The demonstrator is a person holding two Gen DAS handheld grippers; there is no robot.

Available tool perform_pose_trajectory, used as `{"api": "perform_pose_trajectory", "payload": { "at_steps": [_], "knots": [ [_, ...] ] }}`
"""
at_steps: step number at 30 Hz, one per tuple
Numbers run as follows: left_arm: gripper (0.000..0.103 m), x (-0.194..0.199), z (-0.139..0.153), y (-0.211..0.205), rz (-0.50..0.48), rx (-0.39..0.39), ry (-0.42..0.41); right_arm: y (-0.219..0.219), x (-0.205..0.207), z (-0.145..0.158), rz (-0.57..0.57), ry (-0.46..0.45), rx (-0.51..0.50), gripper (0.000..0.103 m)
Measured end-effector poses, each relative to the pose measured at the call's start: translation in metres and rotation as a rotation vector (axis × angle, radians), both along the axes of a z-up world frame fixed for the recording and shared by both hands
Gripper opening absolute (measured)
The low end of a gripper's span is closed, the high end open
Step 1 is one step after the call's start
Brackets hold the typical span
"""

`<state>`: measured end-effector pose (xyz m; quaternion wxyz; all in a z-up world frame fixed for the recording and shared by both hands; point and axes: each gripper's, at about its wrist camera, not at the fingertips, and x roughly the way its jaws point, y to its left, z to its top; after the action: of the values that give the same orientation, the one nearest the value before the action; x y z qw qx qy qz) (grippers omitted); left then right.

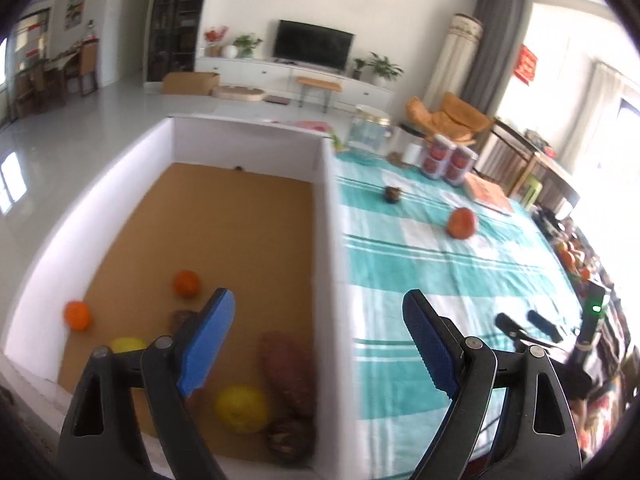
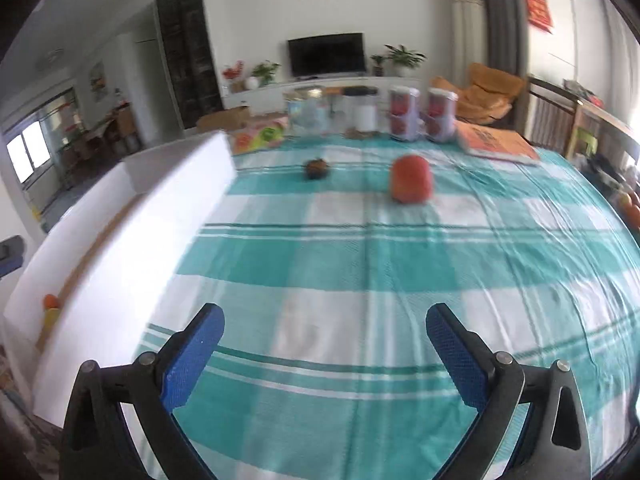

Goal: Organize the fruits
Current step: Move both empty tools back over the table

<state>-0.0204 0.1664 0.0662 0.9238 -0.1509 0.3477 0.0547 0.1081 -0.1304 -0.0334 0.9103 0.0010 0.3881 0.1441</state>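
Observation:
A white box (image 1: 248, 136) with a brown floor stands on the left of the table. Inside it lie two oranges (image 1: 187, 283), a yellow fruit (image 1: 241, 408), a long brown root (image 1: 288, 372) and other dark pieces. My left gripper (image 1: 319, 304) hangs open and empty above the box's right wall (image 1: 332, 280). A red-orange fruit (image 1: 462, 222) (image 2: 411, 179) and a small dark brown fruit (image 1: 392, 194) (image 2: 317, 169) lie on the teal checked cloth (image 2: 360, 264). Over that cloth, well short of both fruits, my right gripper (image 2: 325, 316) is open with nothing between its fingers.
Red-labelled cans (image 2: 404, 118), a clear container (image 2: 308, 114), a colourful packet (image 2: 260, 136) and an orange book (image 2: 496, 144) line the table's far edge. The box wall (image 2: 132, 248) runs along the left. A dark device with a green light (image 1: 596, 308) is at the right.

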Motion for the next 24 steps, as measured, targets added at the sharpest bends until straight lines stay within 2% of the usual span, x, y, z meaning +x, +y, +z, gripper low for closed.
{"api": "perform_pose_trajectory", "payload": {
  "at_steps": [3,4,6,8,11,14,18,24],
  "knots": [
    [0.089,0.009,0.004,-0.057,-0.177,0.013,0.002,-0.054,0.004,-0.017,-0.145,0.003,0.031,0.101],
    [0.091,0.015,0.003,-0.076,-0.238,0.012,0.011,-0.068,0.003,-0.02,-0.2,0.02,0.072,0.101],
    [0.092,0.029,-0.007,-0.11,-0.358,-0.017,0.051,-0.087,0.002,-0.017,-0.242,0.021,0.162,0.101],
    [0.092,0.046,-0.024,-0.138,-0.418,-0.025,0.102,-0.093,0.003,-0.016,-0.28,0.015,0.166,0.101],
    [0.092,0.08,-0.061,-0.165,-0.404,0.072,0.152,-0.097,0.007,-0.026,-0.287,0.07,0.193,0.101],
    [0.092,0.104,-0.095,-0.178,-0.348,0.183,0.199,-0.098,0.01,-0.032,-0.306,0.085,0.205,0.101],
    [0.092,0.127,-0.12,-0.177,-0.304,0.198,0.24,-0.101,0.012,-0.036,-0.311,0.099,0.221,0.101],
    [0.092,0.137,-0.129,-0.176,-0.268,0.254,0.246,-0.094,0.015,-0.041,-0.297,0.119,0.205,0.101]
  ]
}}
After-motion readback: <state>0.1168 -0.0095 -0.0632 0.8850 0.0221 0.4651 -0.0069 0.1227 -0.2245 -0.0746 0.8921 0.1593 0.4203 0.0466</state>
